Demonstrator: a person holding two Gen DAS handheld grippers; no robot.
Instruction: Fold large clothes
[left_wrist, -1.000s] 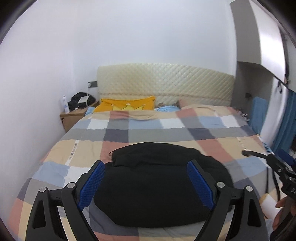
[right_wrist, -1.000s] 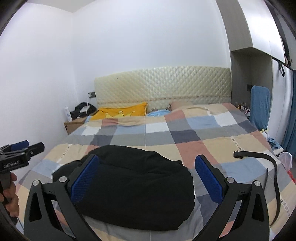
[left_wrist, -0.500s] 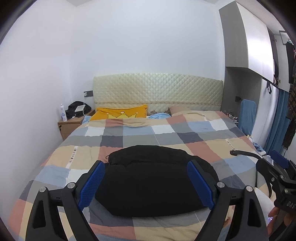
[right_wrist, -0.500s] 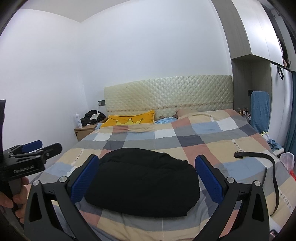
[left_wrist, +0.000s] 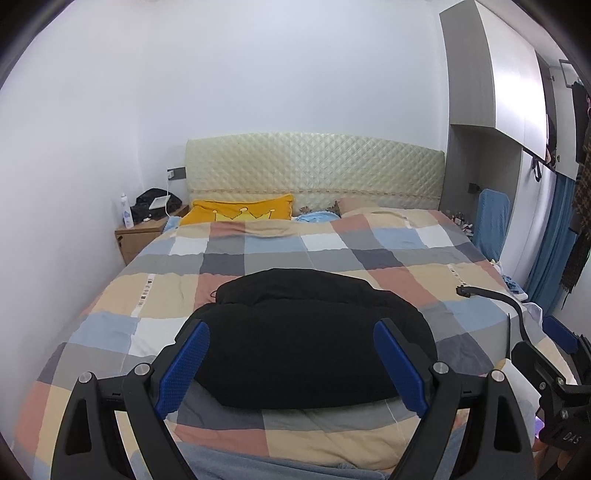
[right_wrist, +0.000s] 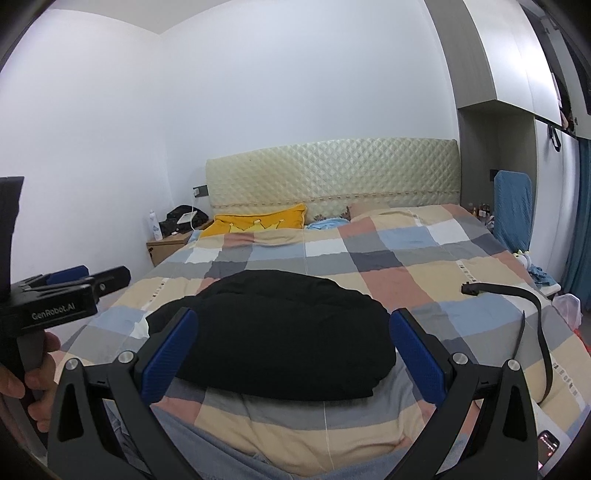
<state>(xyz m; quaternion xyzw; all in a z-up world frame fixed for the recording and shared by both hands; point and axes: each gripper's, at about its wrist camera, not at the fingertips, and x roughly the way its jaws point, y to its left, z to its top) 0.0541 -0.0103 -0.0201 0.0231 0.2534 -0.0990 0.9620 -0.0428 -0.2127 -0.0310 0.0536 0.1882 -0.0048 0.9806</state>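
Note:
A large black garment (left_wrist: 295, 332) lies folded in a thick bundle on the checked bedspread (left_wrist: 332, 254), near the foot of the bed; it also shows in the right wrist view (right_wrist: 280, 332). My left gripper (left_wrist: 291, 363) is open and empty, held back from the bed with the bundle seen between its blue pads. My right gripper (right_wrist: 291, 356) is open and empty too, likewise back from the bundle. Each gripper shows at the edge of the other's view: the right gripper (left_wrist: 561, 369), the left gripper (right_wrist: 66, 295).
A black belt (right_wrist: 532, 314) lies on the bed's right side. A yellow pillow (left_wrist: 240, 214) and a padded headboard (left_wrist: 314, 177) are at the far end. A wooden nightstand (left_wrist: 144, 236) with a bottle stands far left. A blue-draped chair (left_wrist: 491, 225) stands far right.
Both grippers have drawn back and up from the bed, so the black bundle looks smaller and the foot edge of the bed has come into view. The garment has not moved.

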